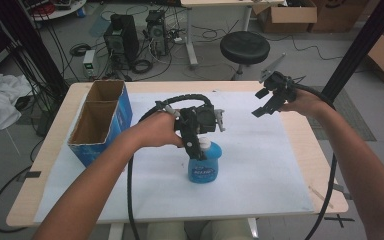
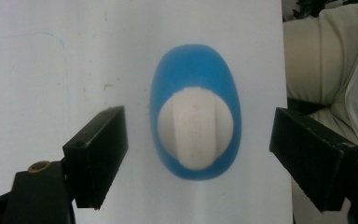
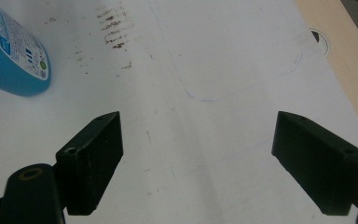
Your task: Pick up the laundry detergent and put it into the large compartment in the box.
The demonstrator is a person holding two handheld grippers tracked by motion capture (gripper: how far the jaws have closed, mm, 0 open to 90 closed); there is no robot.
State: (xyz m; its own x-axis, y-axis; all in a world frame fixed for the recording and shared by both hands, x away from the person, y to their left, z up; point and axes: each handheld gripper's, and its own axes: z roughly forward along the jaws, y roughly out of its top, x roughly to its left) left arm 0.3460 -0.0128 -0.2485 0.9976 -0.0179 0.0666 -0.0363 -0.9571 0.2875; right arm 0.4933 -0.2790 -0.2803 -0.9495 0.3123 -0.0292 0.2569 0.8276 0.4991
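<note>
From the high view, our left gripper (image 1: 196,131) covers the top of the blue bottle (image 1: 204,167), so the white cap (image 1: 205,144) peeks out only as a sliver beside the fingers, and we cannot tell there how wide they stand. The left gripper view settles it: the fingers (image 2: 98,154) are spread wide apart, released, with the blue bottle (image 2: 193,109) standing upright directly below and between them, its white cap (image 2: 195,128) facing up at us, neither finger touching it. The print on the cap is too blurred to read. The bottle's label, unseen from above, shows in the high view and again in the right gripper view, where the bottle (image 3: 9,56) is cut off by the upper left corner, well beyond the left-hand finger. Our right gripper (image 1: 269,103) hangs over the white sheet (image 1: 260,165) on the surface, well apart from the bottle, its fingers (image 3: 91,161) also spread wide with nothing between them but the sheet (image 3: 205,140), scuffed with brown marks and a faint blue pen outline beyond the fingers. Past the right-hand finger, a strip of bare wooden surface (image 3: 340,51) shows. Far beyond our left fingers stands a blue cardboard box (image 1: 100,122) with two open compartments; what we see of their insides looks bare, though the near wall hides part of the floor.
</note>
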